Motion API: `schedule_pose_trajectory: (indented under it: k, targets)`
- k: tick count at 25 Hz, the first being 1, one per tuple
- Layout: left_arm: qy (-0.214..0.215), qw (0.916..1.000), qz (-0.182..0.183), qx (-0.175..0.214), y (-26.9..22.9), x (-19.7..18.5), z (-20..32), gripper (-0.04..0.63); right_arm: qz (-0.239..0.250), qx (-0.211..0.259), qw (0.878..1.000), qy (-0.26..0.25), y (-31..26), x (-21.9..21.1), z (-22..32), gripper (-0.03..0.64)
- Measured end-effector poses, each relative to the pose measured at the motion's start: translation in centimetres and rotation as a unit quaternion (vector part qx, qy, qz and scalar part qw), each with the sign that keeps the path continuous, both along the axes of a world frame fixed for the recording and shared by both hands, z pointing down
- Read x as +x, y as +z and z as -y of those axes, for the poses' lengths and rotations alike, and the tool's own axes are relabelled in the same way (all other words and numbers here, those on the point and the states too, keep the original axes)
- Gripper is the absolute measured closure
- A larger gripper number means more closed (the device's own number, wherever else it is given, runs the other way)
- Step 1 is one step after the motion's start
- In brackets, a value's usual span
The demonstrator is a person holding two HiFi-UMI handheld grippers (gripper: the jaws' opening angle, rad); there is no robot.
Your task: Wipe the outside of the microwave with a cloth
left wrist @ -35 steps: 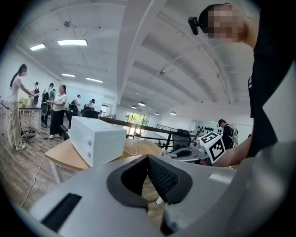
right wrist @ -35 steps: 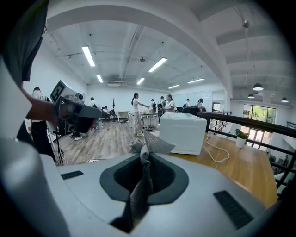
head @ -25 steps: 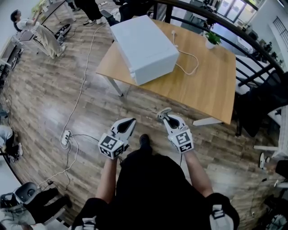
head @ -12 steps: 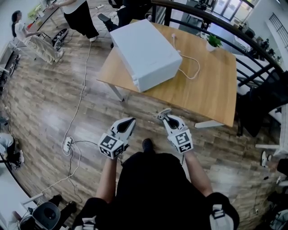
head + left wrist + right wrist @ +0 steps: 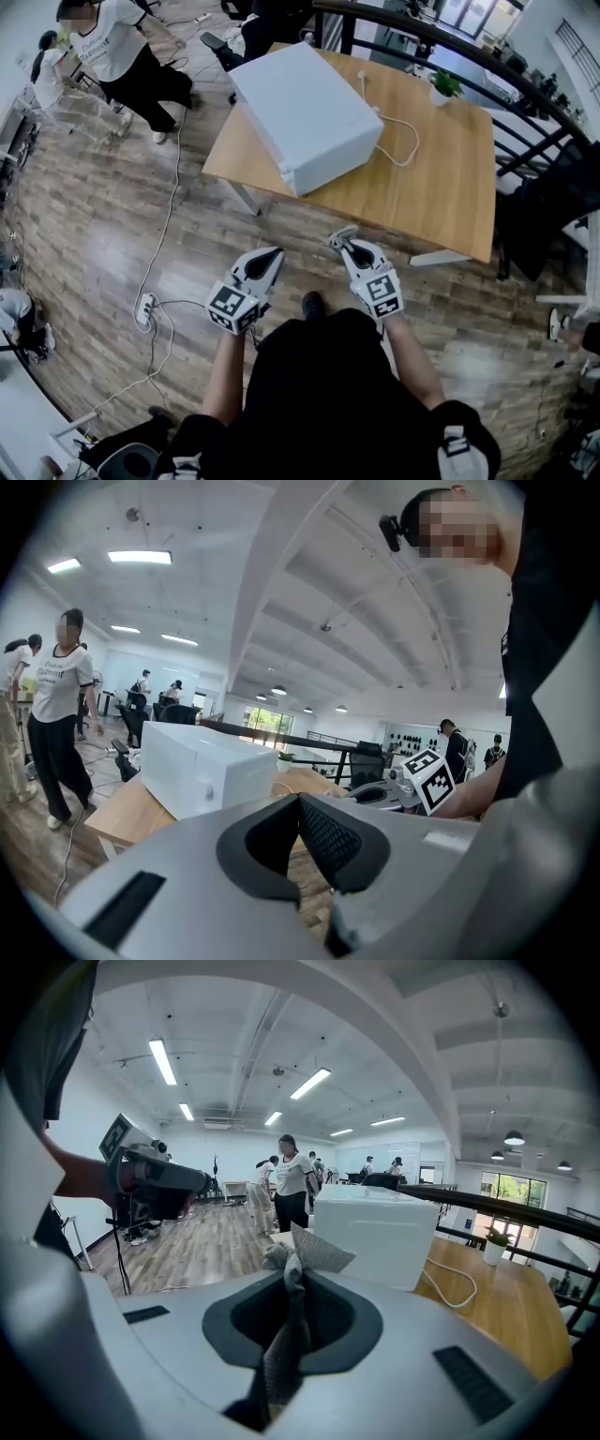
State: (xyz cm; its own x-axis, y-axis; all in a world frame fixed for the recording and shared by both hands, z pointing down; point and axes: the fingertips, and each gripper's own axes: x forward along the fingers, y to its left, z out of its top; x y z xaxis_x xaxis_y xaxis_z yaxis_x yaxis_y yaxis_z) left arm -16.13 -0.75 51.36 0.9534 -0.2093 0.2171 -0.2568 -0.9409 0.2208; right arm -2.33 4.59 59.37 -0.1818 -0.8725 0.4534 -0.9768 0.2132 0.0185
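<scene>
— Where is the microwave (image 5: 305, 103)?
— On the left end of the wooden table (image 5: 450, 197), at about twelve o'clock from the two grippers in the head view. A white cord (image 5: 401, 131) loops on the tabletop just beside it, and a small potted plant (image 5: 442, 84) stands further off at one o'clock.
— And the cloth (image 5: 298, 1265)?
— In the right gripper (image 5: 292, 1283). Its jaws are pinched tight on the grey fabric. A crumpled corner sticks up past the tips and the rest hangs down between the pads.
— The left gripper (image 5: 300, 803)?
— Jaws pressed together, nothing between them.
— How close are they to the microwave?
— Well apart. Both grippers are low over the plank floor (image 5: 94, 206), short of the table's near edge, tips pointing toward twelve o'clock.
— Anything else around?
— A person in a white shirt (image 5: 122, 56) is mid-stride at ten o'clock, and a power strip (image 5: 143, 309) lies on the floor at nine o'clock of the left gripper.
</scene>
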Motion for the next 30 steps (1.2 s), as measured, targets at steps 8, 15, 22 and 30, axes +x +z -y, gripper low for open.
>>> schedule_pose_trajectory:
  k: [8, 15, 22, 30]
  targets:
    - [-0.01, 0.9999, 0.003, -0.005, 0.4, -1.7, -0.1, 0.595, -0.007, -0.002, 1.0, -0.011, 0.4, -1.4, 0.5, 0.586]
    - [-0.021, 0.9998, 0.004, -0.005, 1.0, -2.7, 0.0, 0.595, -0.009, 0.01, 1.0, -0.021, -0.5, -1.3, 2.1, 0.586]
    - [-0.042, 0.9988, 0.018, -0.015, 0.6, -3.0, 0.7, 0.595, -0.002, 0.009, 0.999, -0.04, -0.1, -1.6, 4.1, 0.586]
    - [-0.077, 0.9967, 0.022, -0.011, -0.2, -3.5, 1.8, 0.595, -0.002, 0.014, 0.998, -0.061, -0.5, -1.3, 7.0, 0.586]
